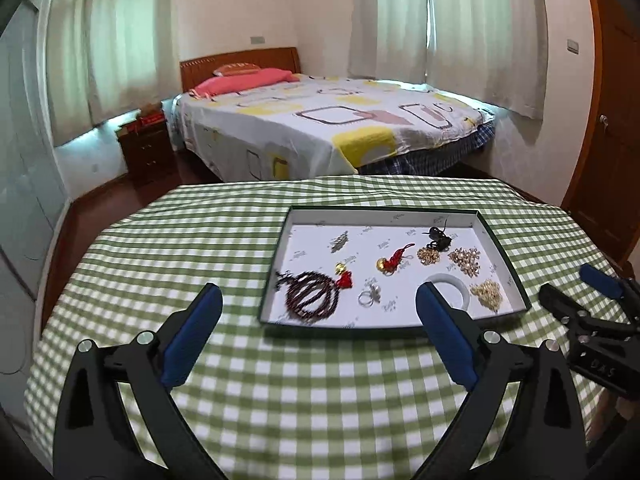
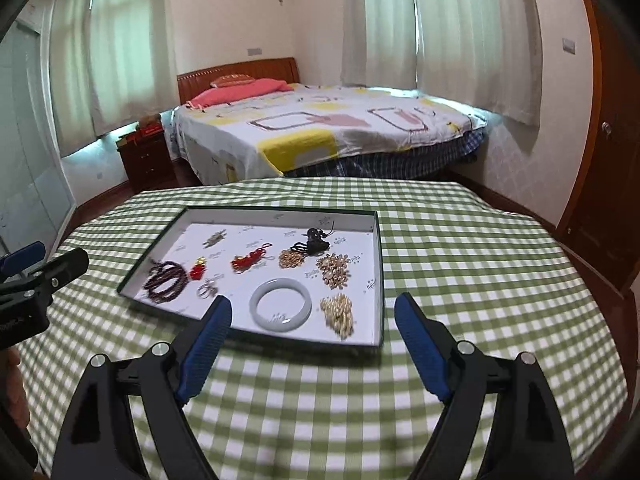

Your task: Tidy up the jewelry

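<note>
With both my left gripper (image 1: 318,296) and right gripper (image 2: 312,306) spread wide and empty above the cloth, I judge the bangle (image 2: 281,306) in the tray (image 2: 378,280) stiff, smooth, slippery and breakable, best pinched across its near rim.

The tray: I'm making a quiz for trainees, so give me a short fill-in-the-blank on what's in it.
1. The tray sits on a green-and-white ____ cloth.
2. The pale bangle lies ____ the tray.
3. The left gripper and right gripper are both ____, holding nothing.

Missing words: checked; inside; open
</note>
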The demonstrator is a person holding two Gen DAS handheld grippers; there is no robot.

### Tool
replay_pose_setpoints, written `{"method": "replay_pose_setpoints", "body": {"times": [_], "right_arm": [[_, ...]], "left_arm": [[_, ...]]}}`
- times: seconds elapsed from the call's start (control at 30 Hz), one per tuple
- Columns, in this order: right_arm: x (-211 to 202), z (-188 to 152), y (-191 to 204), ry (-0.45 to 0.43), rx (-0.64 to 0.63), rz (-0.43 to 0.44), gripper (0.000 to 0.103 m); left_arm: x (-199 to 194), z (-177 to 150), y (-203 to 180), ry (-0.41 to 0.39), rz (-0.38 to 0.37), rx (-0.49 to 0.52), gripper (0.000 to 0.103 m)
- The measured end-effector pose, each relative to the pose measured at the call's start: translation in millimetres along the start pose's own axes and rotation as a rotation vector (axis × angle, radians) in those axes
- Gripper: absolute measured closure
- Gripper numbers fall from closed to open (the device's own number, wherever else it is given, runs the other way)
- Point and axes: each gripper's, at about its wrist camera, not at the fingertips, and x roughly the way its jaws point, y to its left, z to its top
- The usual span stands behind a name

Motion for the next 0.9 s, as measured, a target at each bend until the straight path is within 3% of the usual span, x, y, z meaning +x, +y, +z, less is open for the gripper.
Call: {"method": "replay_pose_setpoints", "body": {"times": [0.5,0.9], "right_arm": [[-113.9,-6.1,6.3,-0.143,-0.002,0.005,0.019],[-169.4,-7.5,19.3,-0.23,-0.022,0.025,0.019]], "left_arm": [[-113.5,-8.5,12.9,-0.106,0.016,-0.053,0.004],[-179.3,-5.9,15.5,-0.204,0.008,-0.041,0.004]]}}
